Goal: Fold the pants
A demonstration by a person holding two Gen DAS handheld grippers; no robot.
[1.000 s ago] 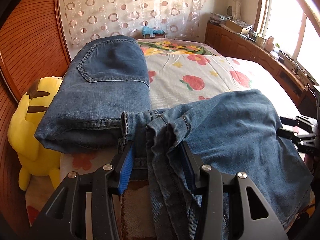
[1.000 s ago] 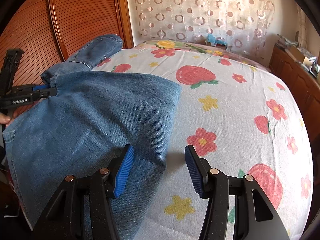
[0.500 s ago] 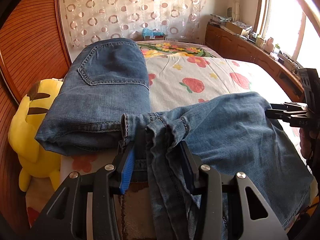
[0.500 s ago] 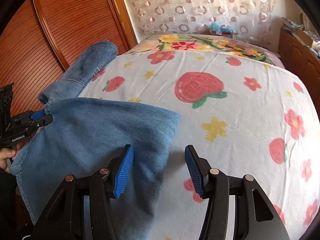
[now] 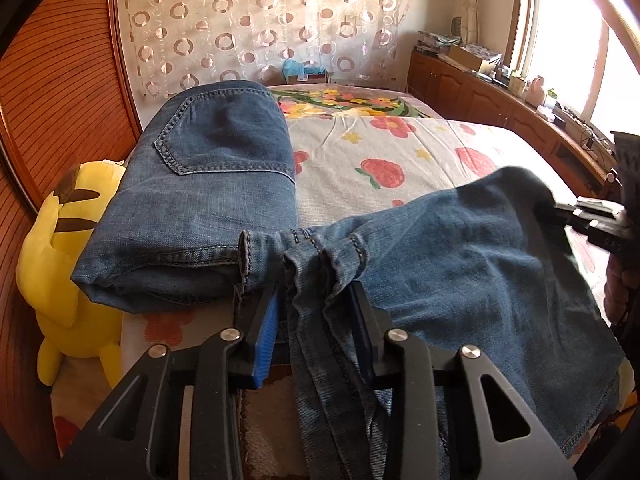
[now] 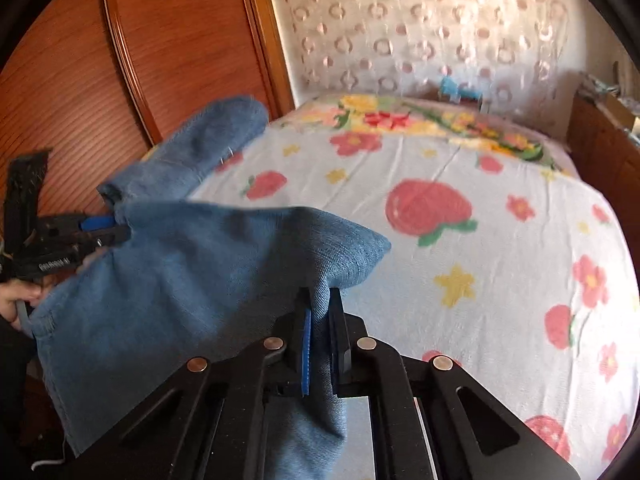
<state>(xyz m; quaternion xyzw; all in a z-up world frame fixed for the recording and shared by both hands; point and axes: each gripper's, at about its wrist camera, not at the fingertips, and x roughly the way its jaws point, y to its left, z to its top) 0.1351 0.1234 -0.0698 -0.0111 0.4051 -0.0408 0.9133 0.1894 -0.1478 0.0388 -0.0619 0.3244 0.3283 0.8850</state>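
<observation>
Blue jeans (image 5: 460, 264) lie across the near left of the bed. Their pocketed part (image 5: 208, 168) rests flat at the far left. My left gripper (image 5: 316, 300) has a thick bunch of the seamed denim edge between its blue pads, and its jaws are closing tighter on it. In the right wrist view that gripper (image 6: 116, 228) pinches the cloth's left corner. My right gripper (image 6: 318, 308) is shut on the folded right edge of the jeans (image 6: 180, 288), raising it off the sheet. It enters the left wrist view from the right (image 5: 556, 210).
A yellow plush toy (image 5: 60, 272) sits between the bed and the wooden wardrobe (image 6: 120, 60). The floral sheet (image 6: 480, 260) stretches to the right. Wooden cabinets (image 5: 500, 92) run under the window. A hand (image 6: 16, 300) holds the left gripper.
My right gripper went from open over the jeans' right edge to shut on it, and that edge has lifted. The left jaws have narrowed on the bunched denim; that hand stayed put.
</observation>
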